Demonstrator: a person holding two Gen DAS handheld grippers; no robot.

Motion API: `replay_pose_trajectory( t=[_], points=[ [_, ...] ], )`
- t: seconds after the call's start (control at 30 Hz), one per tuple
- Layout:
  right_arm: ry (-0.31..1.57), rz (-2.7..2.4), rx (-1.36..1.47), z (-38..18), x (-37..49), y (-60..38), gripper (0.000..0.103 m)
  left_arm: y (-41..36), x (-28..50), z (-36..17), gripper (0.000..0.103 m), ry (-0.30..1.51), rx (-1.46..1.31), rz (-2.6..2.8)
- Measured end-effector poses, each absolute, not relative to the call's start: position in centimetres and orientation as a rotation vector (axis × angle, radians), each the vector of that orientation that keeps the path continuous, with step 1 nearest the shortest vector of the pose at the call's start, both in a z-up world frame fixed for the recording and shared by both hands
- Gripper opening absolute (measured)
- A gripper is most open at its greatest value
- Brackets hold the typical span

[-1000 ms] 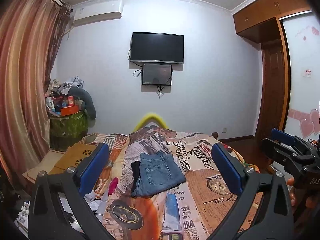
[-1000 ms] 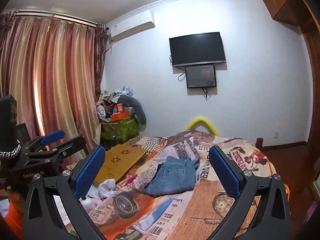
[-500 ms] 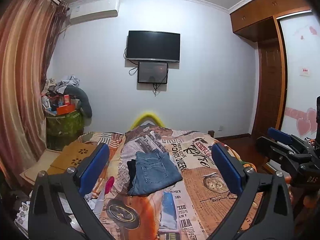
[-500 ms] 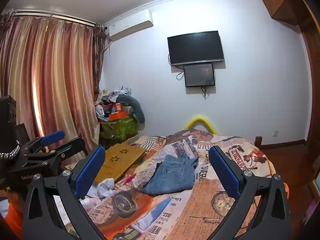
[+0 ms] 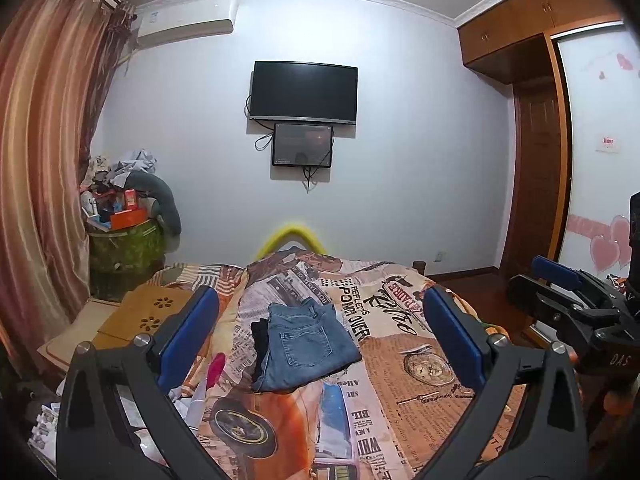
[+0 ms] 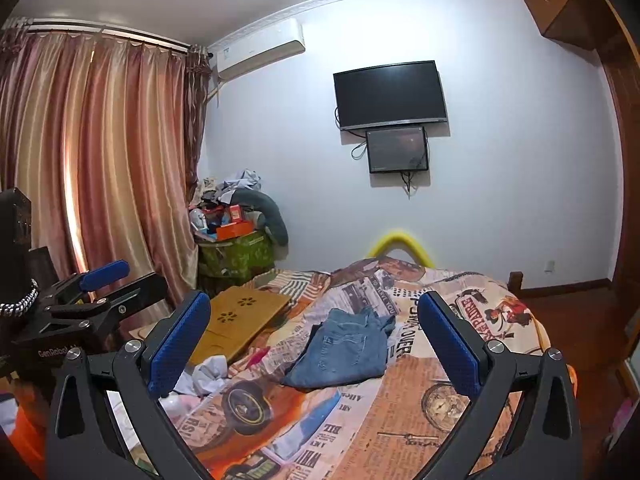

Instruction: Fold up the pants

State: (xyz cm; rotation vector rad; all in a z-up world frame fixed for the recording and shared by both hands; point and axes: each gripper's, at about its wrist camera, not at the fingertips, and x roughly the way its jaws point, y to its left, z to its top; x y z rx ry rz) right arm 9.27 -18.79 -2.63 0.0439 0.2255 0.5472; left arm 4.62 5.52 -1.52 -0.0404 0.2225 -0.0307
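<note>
Left wrist view shows the left gripper with its jaws spread wide and nothing between them, held well above the bed. The jeans lie in the lower centre of the frame on the newspaper-print cover, already in a compact, roughly rectangular bundle with a back pocket facing up; a dark garment pokes out along their left edge. In the right wrist view the right gripper also has its jaws wide apart and empty, with the jeans seen low in the middle, well apart from both tools.

Judging from this, the fold looks near finished or done. The risks lie in any further grab: the dark garment sits touching the denim, so a pinch from that side could catch both pieces. Thick stacked denim may also slip from a shallow bite and spring the layers open, and the soft, rumpled cover gives little firm backing for pressing a crease.
</note>
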Motion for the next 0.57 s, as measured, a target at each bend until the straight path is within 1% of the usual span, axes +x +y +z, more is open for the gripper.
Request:
replay_pose_trajectory(
  t=[0.57],
  points=[
    [0.244, 0.538, 0.038, -3.27, 9.39, -18.37, 0.103, 5.29, 4.95, -2.12, 0.103, 0.232, -0.033, -0.043]
  ],
)
